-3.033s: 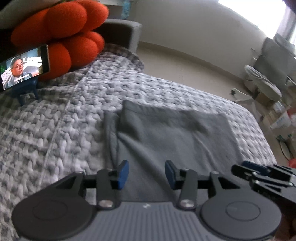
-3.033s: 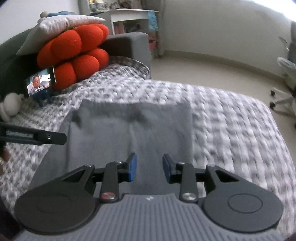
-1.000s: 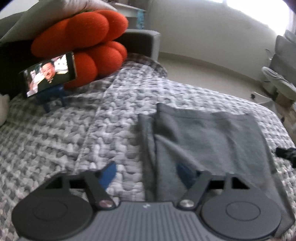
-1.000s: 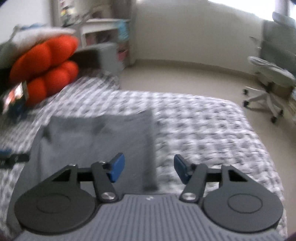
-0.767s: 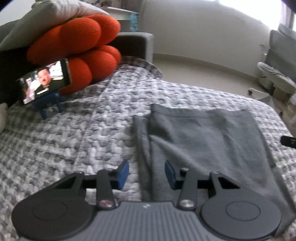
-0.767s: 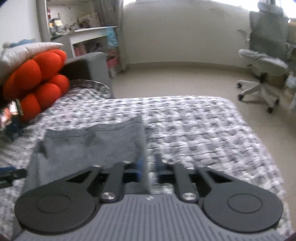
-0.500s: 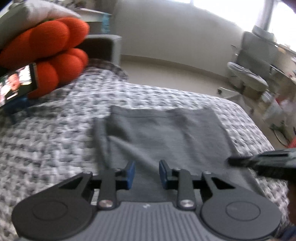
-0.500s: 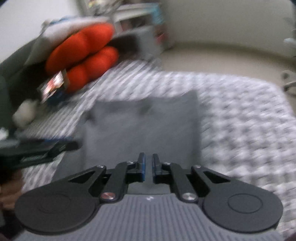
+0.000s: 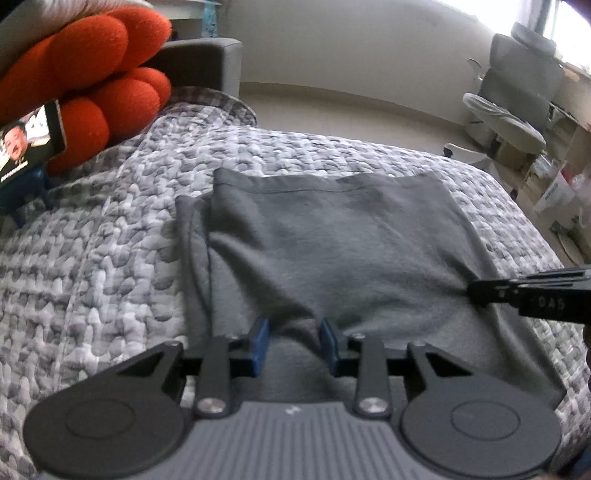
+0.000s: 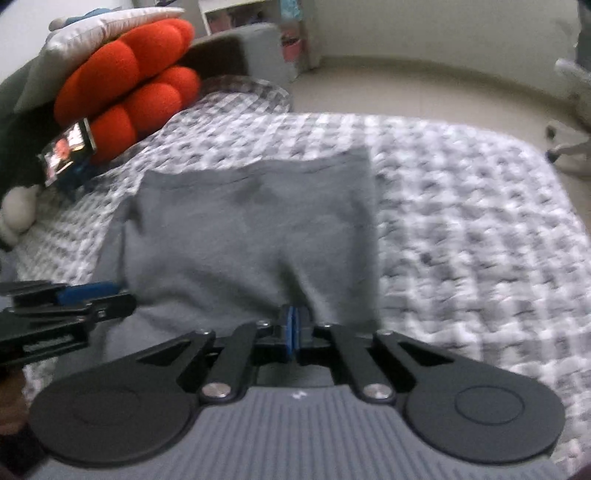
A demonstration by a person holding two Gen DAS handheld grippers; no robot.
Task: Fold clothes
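On the bed's quilt (image 9: 110, 258): grey garment (image 9: 332, 240) lies flat | left gripper (image 9: 293, 341) jaws clamp a near-edge bunch | right gripper (image 10: 294, 330) jaws pinch the near hem | step: grasp made | next: likely lift evenly, fold toward far edge

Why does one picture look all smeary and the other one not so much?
Right wrist view: motion blur smears the checked bedspread and the grey garment, while the right gripper stays sharp. Left wrist view: crisper, the quilt bumps show clearly, but the window glares white at the top right. Both views: the fisheye lens bends the edges.
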